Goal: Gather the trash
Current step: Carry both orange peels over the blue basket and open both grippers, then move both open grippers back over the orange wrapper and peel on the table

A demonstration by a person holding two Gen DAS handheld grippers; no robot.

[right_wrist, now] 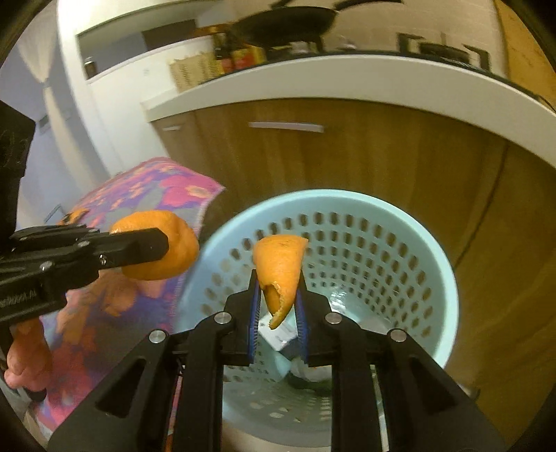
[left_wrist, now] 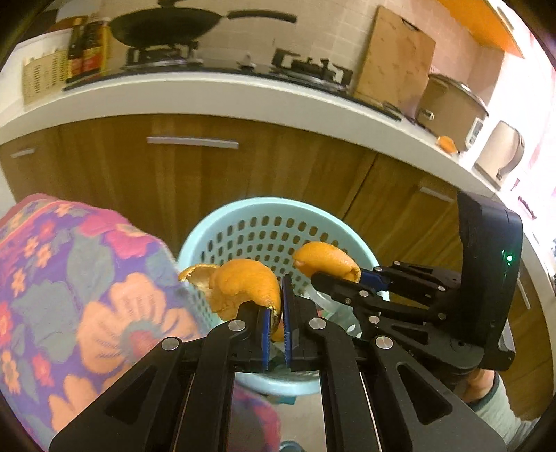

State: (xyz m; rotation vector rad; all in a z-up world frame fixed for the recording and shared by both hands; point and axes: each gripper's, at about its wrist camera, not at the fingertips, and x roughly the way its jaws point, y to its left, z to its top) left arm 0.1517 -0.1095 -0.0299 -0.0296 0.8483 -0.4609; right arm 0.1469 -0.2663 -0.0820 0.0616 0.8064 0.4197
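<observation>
My left gripper [left_wrist: 276,299] is shut on a large curled orange peel [left_wrist: 243,287] and holds it over the near left rim of a light blue perforated waste basket [left_wrist: 239,215]. My right gripper [right_wrist: 278,295] is shut on a smaller orange peel [right_wrist: 281,264] and holds it above the basket's opening [right_wrist: 434,250]. The right gripper [left_wrist: 323,274] with its peel [left_wrist: 325,259] shows in the left wrist view over the basket. The left gripper [right_wrist: 166,243] with its peel [right_wrist: 173,250] shows at the left of the right wrist view. Paper and wrapper scraps [right_wrist: 281,335] lie at the basket's bottom.
A floral cloth-covered surface [left_wrist: 76,295] stands left of the basket. Wooden cabinet doors [left_wrist: 194,174] are behind it, under a white counter [left_wrist: 243,97] with a stove, wok [left_wrist: 166,24], cutting board [left_wrist: 396,59], rice cooker [left_wrist: 451,107] and another orange piece [left_wrist: 446,143].
</observation>
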